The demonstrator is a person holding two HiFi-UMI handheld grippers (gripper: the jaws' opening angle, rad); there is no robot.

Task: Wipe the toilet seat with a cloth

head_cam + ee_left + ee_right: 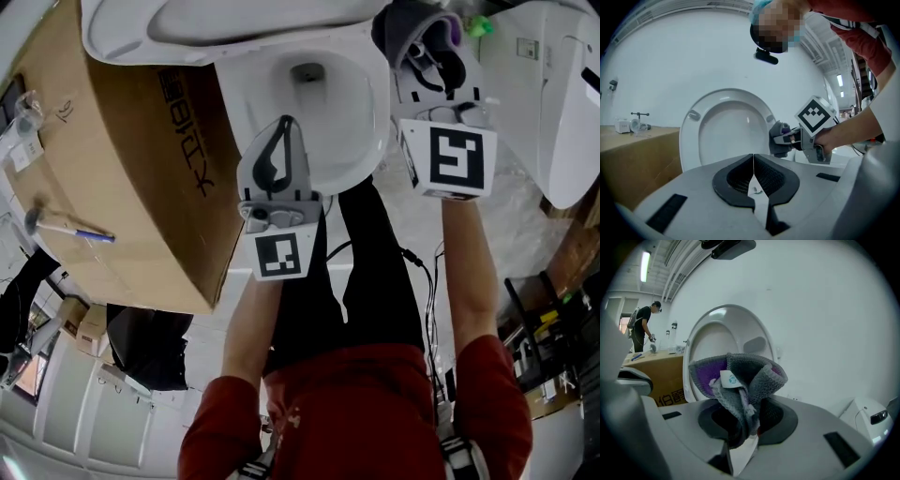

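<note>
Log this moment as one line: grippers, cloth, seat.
left gripper: shut, empty | right gripper: shut on cloth | toilet seat: raised | cloth beside seat, contact unclear

The toilet seat [689,140] looks glossy and smooth, the cloth [740,376] nubbly, the cardboard box [141,159] matt.

Cloth [740,376] grey knit with purple inner face and white tag; toilet seat [689,140] and bowl [356,103] white. Left hand-held gripper [753,159] and right hand-held gripper [743,425] pale grey, dark pads, black-and-white square markers. Box [131,159] brown with dark print, sleeves [487,384] red.
</note>
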